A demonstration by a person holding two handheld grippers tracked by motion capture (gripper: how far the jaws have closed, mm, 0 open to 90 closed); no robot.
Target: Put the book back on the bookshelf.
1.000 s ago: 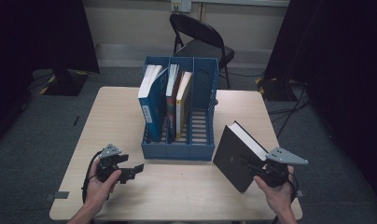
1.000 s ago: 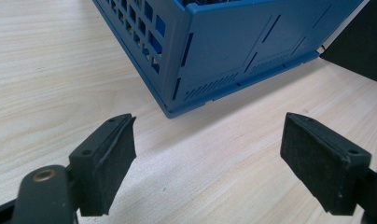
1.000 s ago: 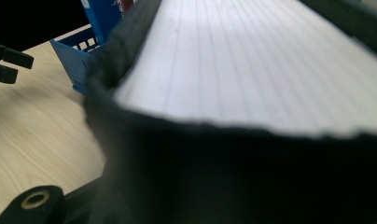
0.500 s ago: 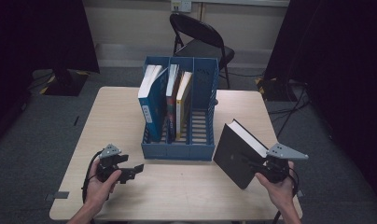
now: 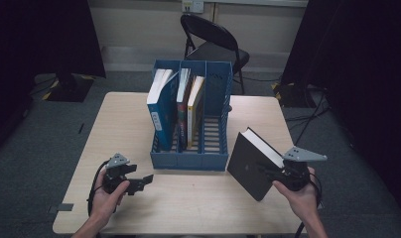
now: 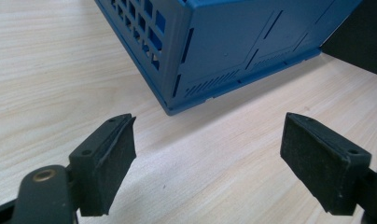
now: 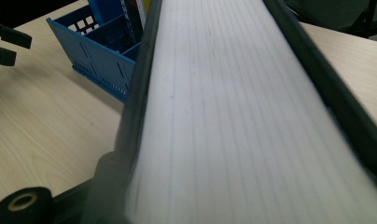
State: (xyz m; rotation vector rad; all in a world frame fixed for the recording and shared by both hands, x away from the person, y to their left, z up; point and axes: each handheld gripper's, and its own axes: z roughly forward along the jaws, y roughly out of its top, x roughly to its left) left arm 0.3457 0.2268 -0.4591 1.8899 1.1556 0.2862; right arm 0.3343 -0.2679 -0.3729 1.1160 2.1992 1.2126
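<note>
Your right hand-held gripper point(image 5: 268, 172) grips the black book point(image 5: 249, 163) at lower right of the high view, tilted, page edge up, w/ its bottom corner down by the worktop point(image 5: 198, 198). Jaws have just been opening a bit w/ the book between them, so the grip may be easing; in the right gripper view the white page block point(image 7: 242, 121) runs right down between the jaws.

Handling, as a guess: thick hardback, so heavy-ish, stiff covers, smooth surface that can slip. Held near one edge it'll want to swing; take hold across both covers near the spine so the pages don't fan.

Left hand-held gripper point(image 6: 207, 163) is open, nothing between the jaws, low over the worktop just off the blue rack's point(image 6: 252, 42) near corner.

Around: the blue rack sits mid-frame in the high view, a blue book point(image 5: 161, 106) in its left slot, two thinner books point(image 5: 191, 106) in the middle slot, right slot point(image 5: 214, 124) free. Rack's front wall and dividers are what you'd catch on. Folding chair point(image 5: 213, 42) behind the worktop, well apart.
</note>
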